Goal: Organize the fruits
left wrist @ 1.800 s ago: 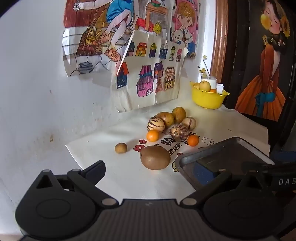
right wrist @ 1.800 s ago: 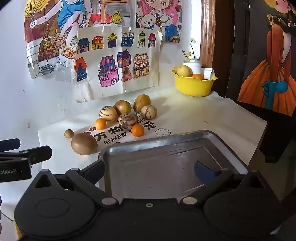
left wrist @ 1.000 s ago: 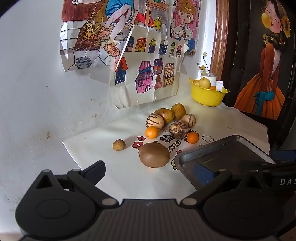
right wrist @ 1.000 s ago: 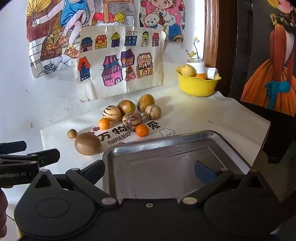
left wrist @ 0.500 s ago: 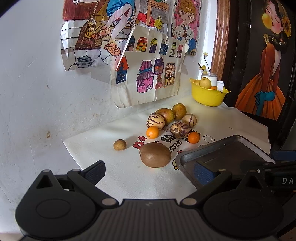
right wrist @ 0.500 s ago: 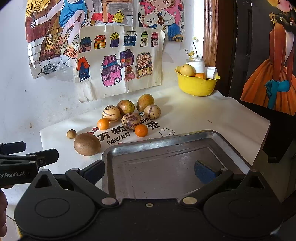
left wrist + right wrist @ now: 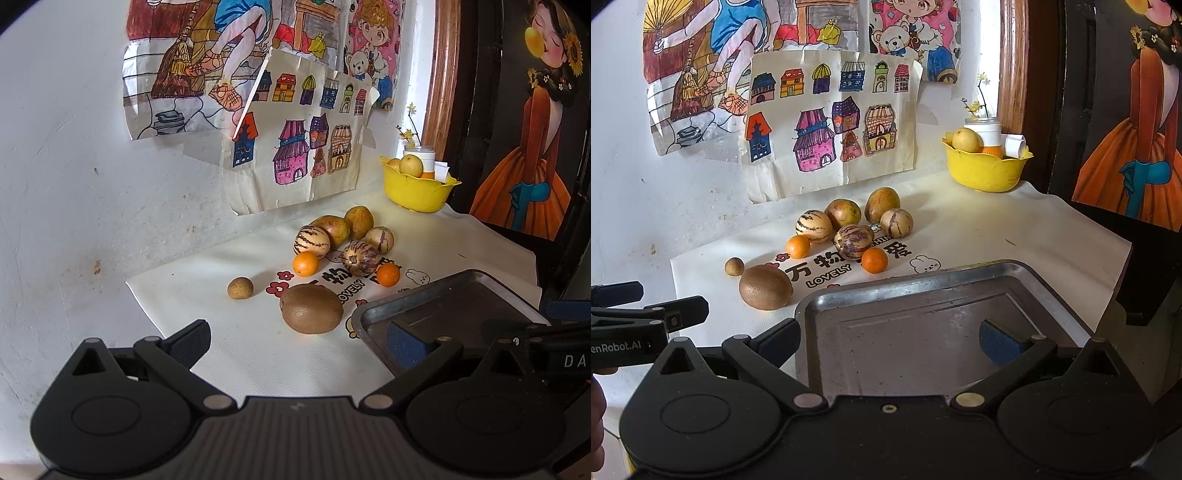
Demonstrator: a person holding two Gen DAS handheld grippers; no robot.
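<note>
Starting: tray (image 7: 923, 332) bare, all loose fruits (image 7: 849, 229) on the desk at its 11 o'clock, both hand-held grippers, left (image 7: 295, 341) and right (image 7: 886, 339), wide and empty.

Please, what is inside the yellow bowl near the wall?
In the yellow bowl a yellowish round fruit, something orange and a white paper roll show. The bowl's wall hides anything deeper.

A scuffed white wall (image 7: 92, 192) carries taped children's drawings (image 7: 831, 122) above a white mat (image 7: 1015, 229), with a wooden frame (image 7: 439, 74) and a dark painted panel (image 7: 535, 129) at right, in daylight.
</note>
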